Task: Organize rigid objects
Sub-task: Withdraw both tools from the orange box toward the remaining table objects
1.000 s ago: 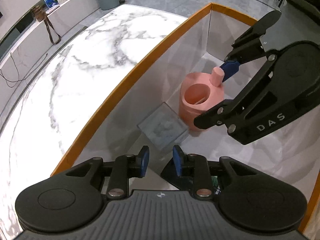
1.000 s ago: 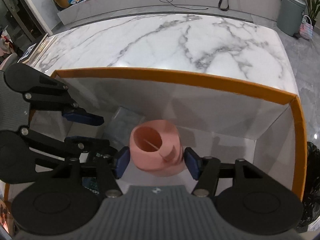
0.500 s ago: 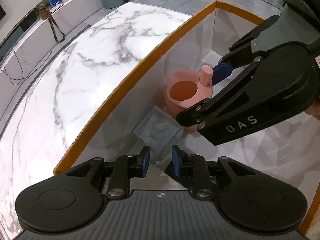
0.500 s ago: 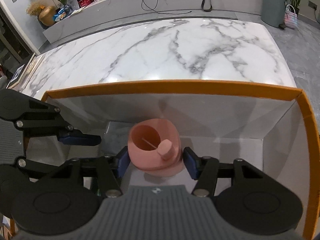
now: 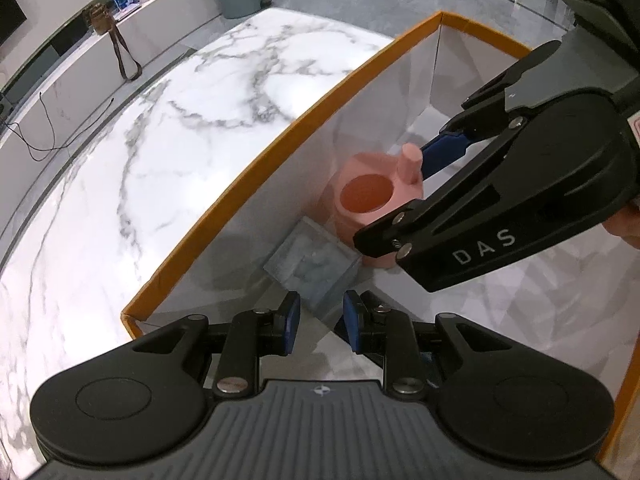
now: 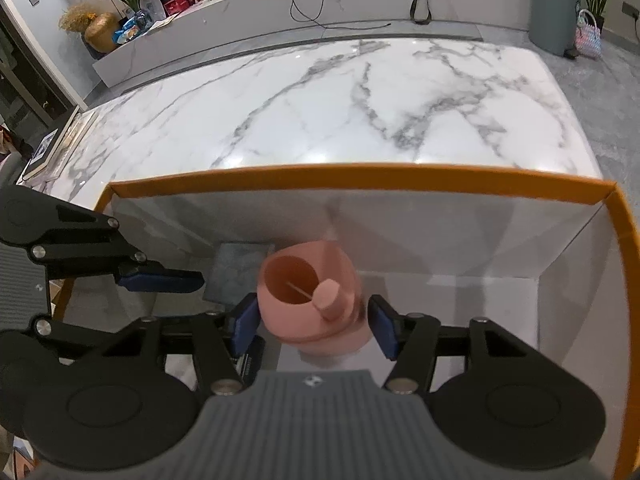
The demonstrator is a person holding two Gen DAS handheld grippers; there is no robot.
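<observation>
A pink watering can [image 6: 310, 300] with a short spout stands inside a white box with an orange rim [image 6: 360, 176]. My right gripper [image 6: 312, 326] is open, with one blue pad on each side of the can, neither clearly pressing it. The can also shows in the left wrist view [image 5: 372, 200], partly behind the right gripper. A flat grey-blue square block [image 5: 312, 262] lies on the box floor beside the can. My left gripper [image 5: 318, 320] hangs above the block with a small gap between its pads and holds nothing.
The box stands on a white marble table [image 6: 340, 100]. Something dark lies on the box floor under the grippers [image 6: 250, 360]. A grey bin [image 6: 554, 12] and a low counter with clutter [image 6: 240, 12] are beyond the table.
Both grippers have risen; the box and can look farther below. The right gripper's pads still flank the can. The left gripper's gap is unchanged.
</observation>
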